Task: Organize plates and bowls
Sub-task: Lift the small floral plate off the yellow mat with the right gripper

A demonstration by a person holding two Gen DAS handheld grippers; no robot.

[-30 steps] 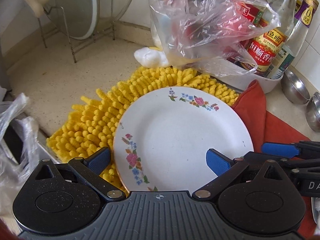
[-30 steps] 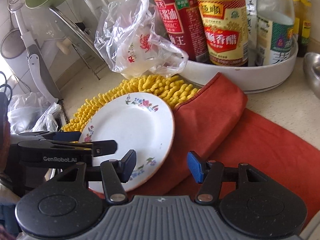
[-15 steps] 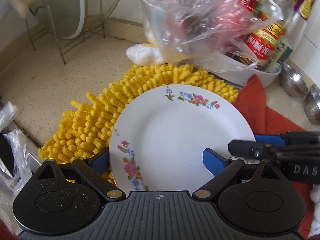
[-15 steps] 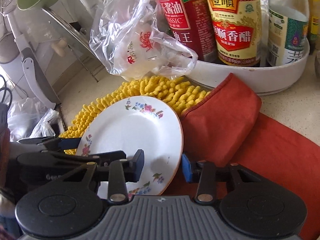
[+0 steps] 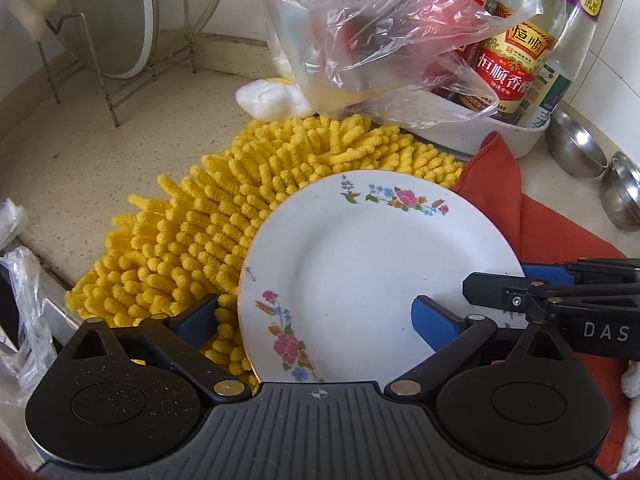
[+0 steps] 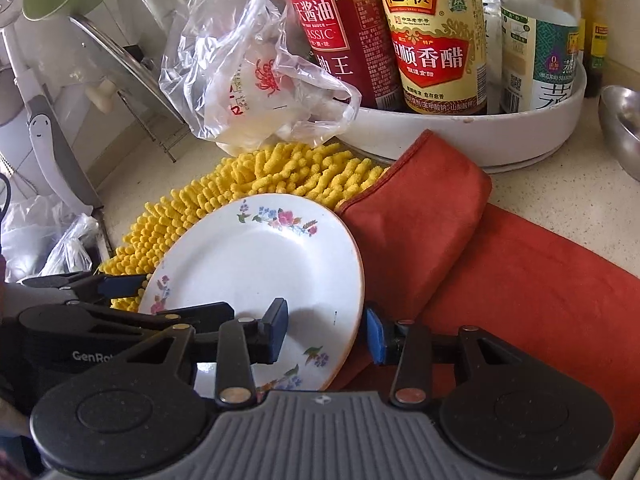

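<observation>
A white plate with flower prints [image 5: 360, 260] [image 6: 256, 264] lies partly on a yellow chenille mat [image 5: 240, 208] and partly on a red cloth [image 6: 520, 288]. My left gripper [image 5: 316, 314] straddles the plate's left rim, one finger down in the mat and the other above the plate. Its jaws stand wide and are opening, and no pad presses on the plate. My right gripper [image 6: 326, 332] is shut on the plate's right rim, with one pad on the plate's face and the other against the rim's outer side over the cloth.
A white tub [image 6: 520, 120] of sauce bottles stands behind, with a crumpled plastic bag [image 5: 380, 40] against it. Steel bowls [image 5: 576, 148] sit at the far right. A wire rack with glass lids [image 5: 100, 40] is at the back left. More plastic bags lie at the left edge.
The right gripper's jaws have closed in from wide apart onto the plate's right rim. The left gripper has stayed about the plate's left rim, hardly moving.
</observation>
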